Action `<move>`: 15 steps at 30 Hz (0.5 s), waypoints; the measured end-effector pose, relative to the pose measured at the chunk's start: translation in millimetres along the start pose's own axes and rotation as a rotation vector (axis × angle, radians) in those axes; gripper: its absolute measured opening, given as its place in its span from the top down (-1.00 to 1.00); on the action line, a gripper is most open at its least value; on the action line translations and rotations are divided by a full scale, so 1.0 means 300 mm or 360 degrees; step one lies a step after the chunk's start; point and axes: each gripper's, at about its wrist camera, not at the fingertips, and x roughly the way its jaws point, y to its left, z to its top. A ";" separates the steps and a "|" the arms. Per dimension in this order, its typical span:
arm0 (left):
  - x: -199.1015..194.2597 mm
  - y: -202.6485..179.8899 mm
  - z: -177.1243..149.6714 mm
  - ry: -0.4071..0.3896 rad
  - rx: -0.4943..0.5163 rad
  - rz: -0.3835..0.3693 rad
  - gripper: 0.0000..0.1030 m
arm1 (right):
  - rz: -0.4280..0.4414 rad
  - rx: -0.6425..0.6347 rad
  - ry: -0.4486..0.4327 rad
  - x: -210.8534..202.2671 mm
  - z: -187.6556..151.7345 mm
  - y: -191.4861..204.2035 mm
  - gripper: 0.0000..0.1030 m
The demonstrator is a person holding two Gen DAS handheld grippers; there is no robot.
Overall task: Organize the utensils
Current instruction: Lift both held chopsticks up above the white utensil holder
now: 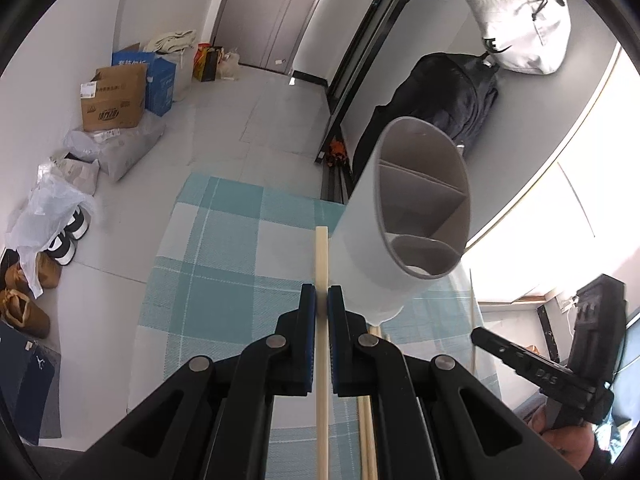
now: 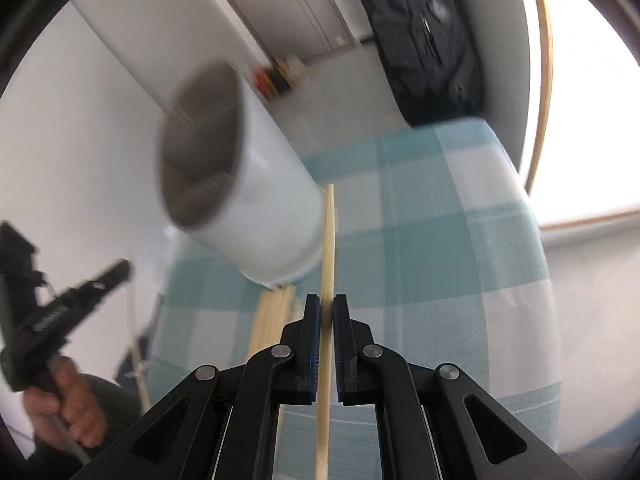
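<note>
Each of your tongs grips one wooden chopstick. Your left tongs (image 1: 322,300) are clenched on a chopstick (image 1: 322,264) that runs straight out between the blue pads and ends just beside the holder (image 1: 384,256), close to its lower wall. Your right tongs (image 2: 327,308) are likewise clenched on a second chopstick (image 2: 329,240), whose tip lies against the holder's (image 2: 256,208) side in that blurred view.

The holder is a pale cylinder with a grey inside split by dividers into compartments; it stands on the bench, which is covered by a teal and white checked cloth (image 1: 224,256). More chopsticks (image 2: 274,316) lie on the cloth at the foot of the holder, on the side nearest you.

Beyond the holder a dark backpack (image 1: 452,100) leans by the wall, with a white bag (image 1: 520,28) above it. Far to the holder's left, cardboard boxes (image 1: 114,98) and shoes (image 1: 68,240) sit on the floor.
</note>
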 end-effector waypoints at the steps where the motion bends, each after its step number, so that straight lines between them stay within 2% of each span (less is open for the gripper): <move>1: -0.005 -0.004 0.000 -0.0010 0.0003 -0.0002 0.96 | 0.0054 0.0008 -0.0058 -0.022 -0.007 -0.008 0.89; 4: -0.040 -0.025 0.013 -0.0082 0.0016 -0.0010 0.96 | 0.0177 0.0029 -0.0203 -0.109 -0.029 -0.022 0.89; 7: -0.092 -0.054 0.052 -0.0180 0.0021 -0.0029 0.96 | 0.0237 0.0000 -0.0343 -0.150 0.007 0.023 0.89; 15: -0.203 -0.145 0.220 -0.0420 0.0034 -0.0104 0.96 | 0.0369 -0.0129 -0.0628 -0.218 0.199 0.159 0.89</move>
